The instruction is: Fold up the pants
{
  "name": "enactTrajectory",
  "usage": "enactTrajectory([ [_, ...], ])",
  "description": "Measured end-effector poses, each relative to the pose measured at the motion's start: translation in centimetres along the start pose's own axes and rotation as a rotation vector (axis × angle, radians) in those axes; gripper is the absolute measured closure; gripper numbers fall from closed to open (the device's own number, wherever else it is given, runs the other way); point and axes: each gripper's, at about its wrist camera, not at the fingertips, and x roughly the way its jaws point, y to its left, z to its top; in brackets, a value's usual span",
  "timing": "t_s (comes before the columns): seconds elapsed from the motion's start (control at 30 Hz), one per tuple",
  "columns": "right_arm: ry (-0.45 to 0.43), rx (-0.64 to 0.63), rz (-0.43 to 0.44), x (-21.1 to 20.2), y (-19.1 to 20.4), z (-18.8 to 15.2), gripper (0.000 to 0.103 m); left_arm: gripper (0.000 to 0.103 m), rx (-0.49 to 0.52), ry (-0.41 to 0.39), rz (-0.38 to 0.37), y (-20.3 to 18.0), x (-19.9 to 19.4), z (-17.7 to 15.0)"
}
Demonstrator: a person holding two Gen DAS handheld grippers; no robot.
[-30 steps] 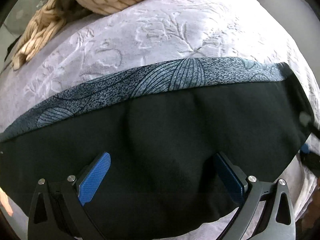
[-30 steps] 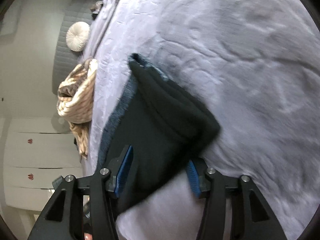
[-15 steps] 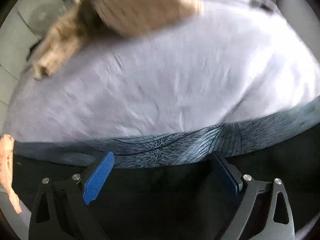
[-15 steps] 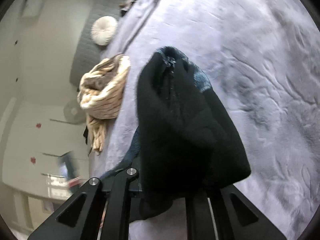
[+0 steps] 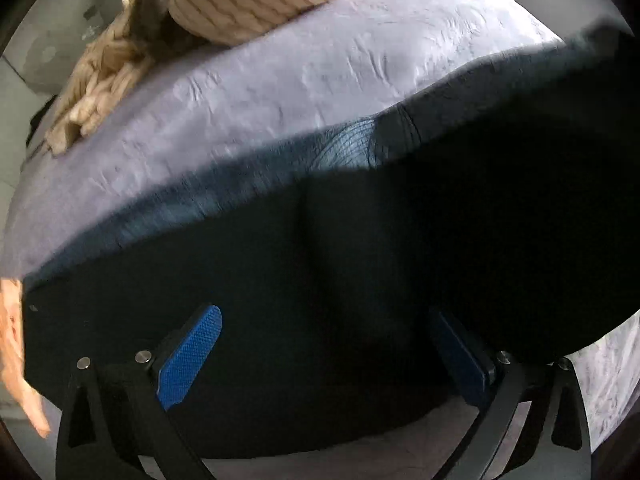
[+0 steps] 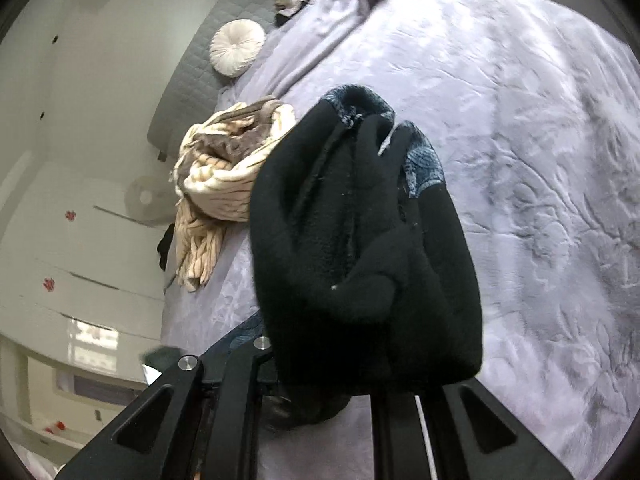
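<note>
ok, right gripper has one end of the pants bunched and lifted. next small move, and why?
Probably carry the right gripper across and lay its bunched end onto the flat half of the pants. That fold hangs off the lavender bedspread, while the left gripper sits open over the flat part, gripping nothing, so it pins no fabric.

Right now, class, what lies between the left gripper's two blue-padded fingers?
Black fleece pants lie flat between the left gripper's fingers, seen in the left wrist view.
</note>
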Motion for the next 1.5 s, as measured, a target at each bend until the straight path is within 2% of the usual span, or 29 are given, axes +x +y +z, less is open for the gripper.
enactTrajectory([
  [0.2,0.019,-0.176,-0.081,0.4,5.5,-1.4,0.090,0.000,-0.067,0.065,-0.105,2.7,0.9,0.6],
  [0.3,0.020,-0.290,-0.153,1.0,9.6,-2.5,0.090,0.000,-0.091,0.010,-0.133,5.6,-1.2,0.0],
  [0.37,0.029,-0.366,-0.192,1.8,12.2,-3.7,0.090,0.000,-0.099,-0.024,-0.123,8.2,-2.4,-0.7],
  [0.47,0.053,-0.483,-0.245,4.0,16.4,-6.5,0.088,0.000,-0.146,-0.031,-0.105,13.5,-3.2,-2.3],
  [0.6,0.131,-0.639,-0.327,10.7,21.3,-12.1,0.078,0.000,-0.234,-0.001,-0.029,20.9,-2.3,-4.8],
  [0.67,0.199,-0.702,-0.382,15.1,22.7,-15.7,0.074,0.000,-0.300,0.044,0.004,25.0,-1.3,-6.6],
  [0.73,0.285,-0.777,-0.486,20.3,23.1,-19.5,0.067,0.000,-0.337,0.069,0.038,27.9,-0.8,-8.2],
  [0.77,0.323,-0.828,-0.575,22.7,23.1,-21.5,0.065,0.000,-0.350,0.081,0.054,29.3,-0.6,-9.0],
  [0.83,0.331,-0.943,-0.727,24.8,23.8,-24.6,0.055,0.000,-0.368,0.090,0.058,31.3,-0.5,-10.1],
  [0.87,0.319,-0.988,-0.755,25.0,24.4,-25.5,0.054,0.000,-0.375,0.088,0.058,32.1,-0.6,-10.4],
  [0.93,0.293,-1.048,-0.713,23.7,26.5,-26.9,0.043,0.000,-0.383,0.080,0.041,33.4,-0.8,-10.5],
  [1.0,0.295,-1.063,-0.591,21.5,28.1,-27.3,0.042,0.000,-0.385,0.060,0.025,34.2,-1.3,-10.0],
  [1.07,0.319,-0.983,-0.433,18.8,28.8,-26.3,0.042,0.000,-0.375,0.031,-0.013,34.5,-1.8,-9.0],
  [1.1,0.332,-0.860,-0.326,17.1,28.1,-24.6,0.042,0.000,-0.368,0.020,-0.040,34.4,-2.1,-8.5],
  [1.2,0.348,-0.487,-0.152,14.4,23.7,-20.5,0.042,0.000,-0.333,-0.001,-0.163,32.7,-2.8,-7.6],
  [1.3,0.363,-0.097,-0.077,12.4,16.6,-17.9,0.042,0.000,-0.294,0.007,-0.288,29.3,-3.1,-6.9],
  [1.33,0.359,-0.010,-0.063,12.1,14.7,-17.5,0.042,0.000,-0.284,0.012,-0.321,28.3,-3.0,-6.7],
  [1.4,0.356,0.101,-0.005,11.2,12.4,-18.0,0.042,0.000,-0.267,0.031,-0.359,26.2,-2.7,-6.3],
  [1.5,0.355,0.180,0.049,12.0,10.6,-17.9,0.042,0.000,-0.279,0.038,-0.407,24.9,-2.3,-5.9],
])
